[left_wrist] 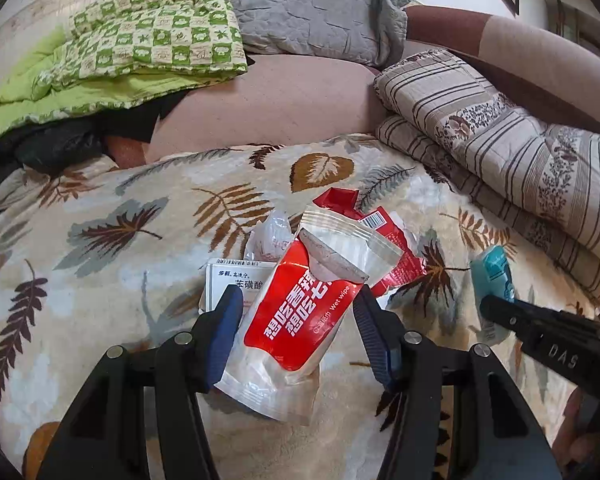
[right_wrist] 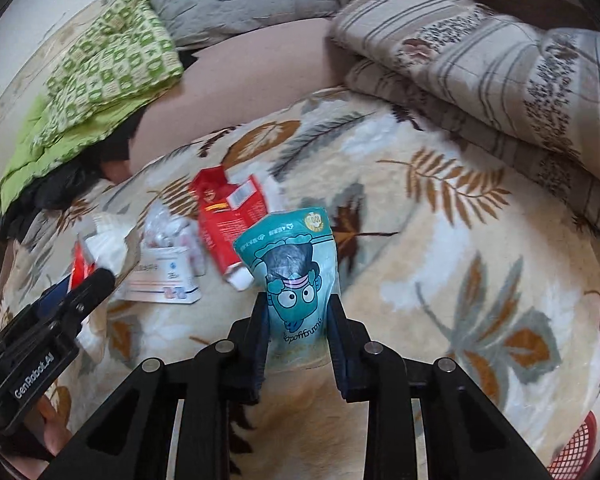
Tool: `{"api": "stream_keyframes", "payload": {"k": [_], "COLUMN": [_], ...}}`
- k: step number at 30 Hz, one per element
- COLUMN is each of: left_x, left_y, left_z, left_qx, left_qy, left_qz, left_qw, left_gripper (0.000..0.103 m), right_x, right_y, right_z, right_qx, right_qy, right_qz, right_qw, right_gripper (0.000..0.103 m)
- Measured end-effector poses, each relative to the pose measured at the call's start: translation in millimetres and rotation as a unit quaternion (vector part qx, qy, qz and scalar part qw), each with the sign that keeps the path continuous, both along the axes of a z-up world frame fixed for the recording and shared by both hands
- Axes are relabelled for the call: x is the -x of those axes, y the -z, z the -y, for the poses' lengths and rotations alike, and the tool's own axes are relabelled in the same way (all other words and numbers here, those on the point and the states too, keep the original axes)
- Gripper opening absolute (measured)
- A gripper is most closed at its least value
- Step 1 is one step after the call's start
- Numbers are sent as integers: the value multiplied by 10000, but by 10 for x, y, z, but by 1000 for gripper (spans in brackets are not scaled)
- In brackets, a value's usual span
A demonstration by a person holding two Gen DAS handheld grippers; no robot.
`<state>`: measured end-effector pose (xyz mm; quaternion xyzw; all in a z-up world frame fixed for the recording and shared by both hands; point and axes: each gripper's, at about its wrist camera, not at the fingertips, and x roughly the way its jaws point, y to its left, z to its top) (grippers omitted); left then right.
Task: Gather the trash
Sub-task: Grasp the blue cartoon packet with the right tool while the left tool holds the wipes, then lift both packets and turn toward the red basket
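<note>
- Left wrist view: the left gripper [left_wrist: 298, 312] has its 2 blue-padded fingers [left_wrist: 228, 320] set apart around a red wet-wipe pack [left_wrist: 304, 308]; the left pad touches the pack's edge, the right one stands just beside it, so a firm grip cannot be told; a white box [left_wrist: 228, 284] and a torn red wrapper [left_wrist: 384, 240] lie behind on the leaf blanket [left_wrist: 100, 280]; the right gripper [left_wrist: 496, 312] enters from the right, on a teal pouch [left_wrist: 494, 276].
- Right wrist view: the right gripper [right_wrist: 299, 320] is closed narrowly on the teal pouch [right_wrist: 296, 276], which stands upright between its fingers [right_wrist: 260, 336]; the left gripper [right_wrist: 88, 284] sits at left by the wet-wipe pack [right_wrist: 84, 260]; the white box [right_wrist: 160, 280] and red wrapper [right_wrist: 228, 216] lie between them; a red basket [right_wrist: 580, 452] shows at the lower right.
</note>
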<state>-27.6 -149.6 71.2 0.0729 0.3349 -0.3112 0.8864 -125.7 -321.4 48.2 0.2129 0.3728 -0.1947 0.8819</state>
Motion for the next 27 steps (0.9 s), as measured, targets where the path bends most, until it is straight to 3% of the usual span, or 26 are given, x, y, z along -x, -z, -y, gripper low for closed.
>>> {"api": "stream_keyframes", "payload": {"k": [11,27], "left_x": [107,106], "left_y": [19,22], "left_z": [114,111], "left_qx": [-410,-495], "left_qy": [5,-11], "left_qz": [480,559], "left_qw": [9980,9972], "left_gripper": [57,57], "right_x": [-20,-13], "right_y": [-1,4], "right_z": [18,-4], "right_qx": [70,257], "right_qy": [-10,67], "right_qz": [-48,-128], "right_qw": [10000,9996], "right_gripper": [29,29]}}
